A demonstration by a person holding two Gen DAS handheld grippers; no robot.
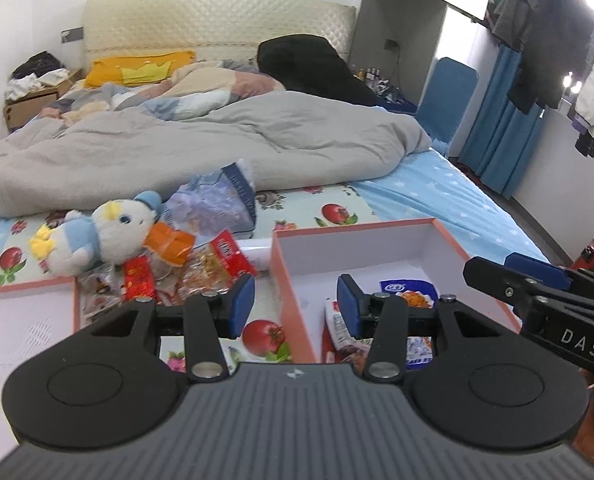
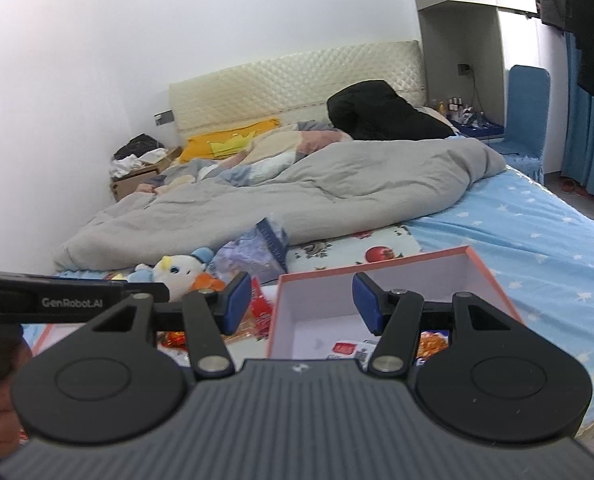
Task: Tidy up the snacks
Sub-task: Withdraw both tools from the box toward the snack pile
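An open white box with an orange rim (image 1: 373, 229) (image 2: 381, 266) lies on the bed and holds several snack packets (image 1: 407, 294) (image 2: 433, 340). A pile of loose snack packets (image 1: 201, 264) (image 2: 257, 312) lies left of the box, beside a plush duck (image 1: 105, 236) (image 2: 181, 268). My left gripper (image 1: 295, 304) is open and empty, above the box's left wall. My right gripper (image 2: 302, 300) is open and empty, above the box's near left corner. The right gripper also shows in the left wrist view (image 1: 537, 280), over the box's right side.
A second orange-rimmed lid or box (image 1: 25, 292) lies at the left. A crumpled blue bag (image 1: 217, 204) (image 2: 257, 248) sits behind the snacks. A grey duvet (image 1: 177, 148) (image 2: 317, 192) covers the bed's far half. A blue chair (image 1: 449, 100) stands to the right.
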